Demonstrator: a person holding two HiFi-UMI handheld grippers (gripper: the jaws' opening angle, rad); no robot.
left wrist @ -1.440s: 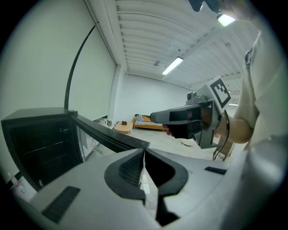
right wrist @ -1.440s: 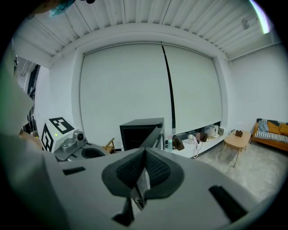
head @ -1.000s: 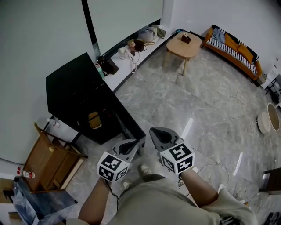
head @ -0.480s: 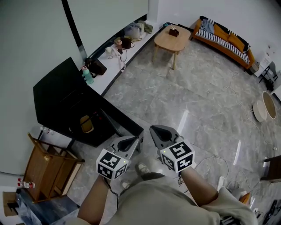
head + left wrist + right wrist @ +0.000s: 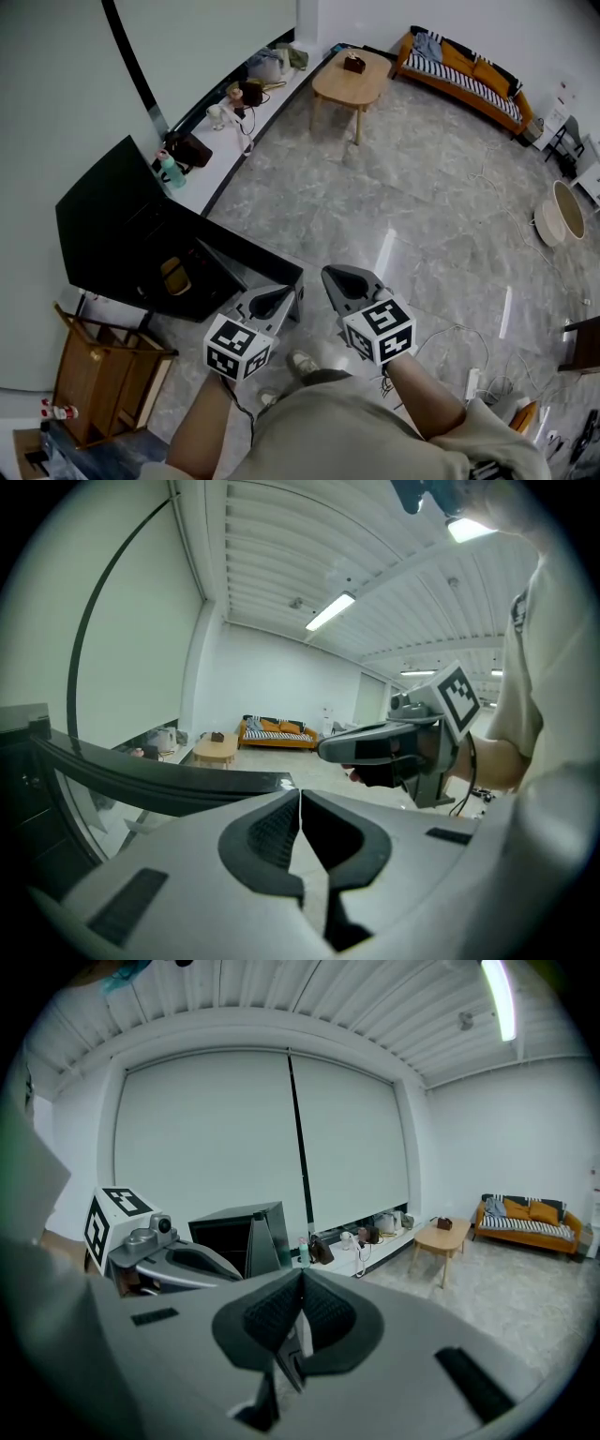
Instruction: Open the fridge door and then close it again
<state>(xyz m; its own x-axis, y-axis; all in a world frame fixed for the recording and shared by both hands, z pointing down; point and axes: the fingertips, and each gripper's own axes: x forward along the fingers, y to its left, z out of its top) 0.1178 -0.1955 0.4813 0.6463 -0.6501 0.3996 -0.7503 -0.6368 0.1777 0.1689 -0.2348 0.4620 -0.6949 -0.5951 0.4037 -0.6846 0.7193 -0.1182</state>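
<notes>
Living rm, big & bare, part home, part office. Orange sofa (image 5: 464,70) w/ stripy pad by the far wall. Small wood table (image 5: 349,80) near it. Shiny grey stone floor (image 5: 422,187). Low white shelf (image 5: 217,164) runs under big pale blinds (image 5: 216,47), w/ bags (image 5: 187,148) & a bottle (image 5: 171,172) on it. Black fridge (image 5: 112,225) stands by the shelf. Up top: long strip lights (image 5: 330,611) on a white ribbed ceiling (image 5: 281,546), like in an office.

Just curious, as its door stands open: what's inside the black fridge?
Inside the black fridge, one yellowish item shows. The rest is dark, and its top and door cover much of it.
</notes>
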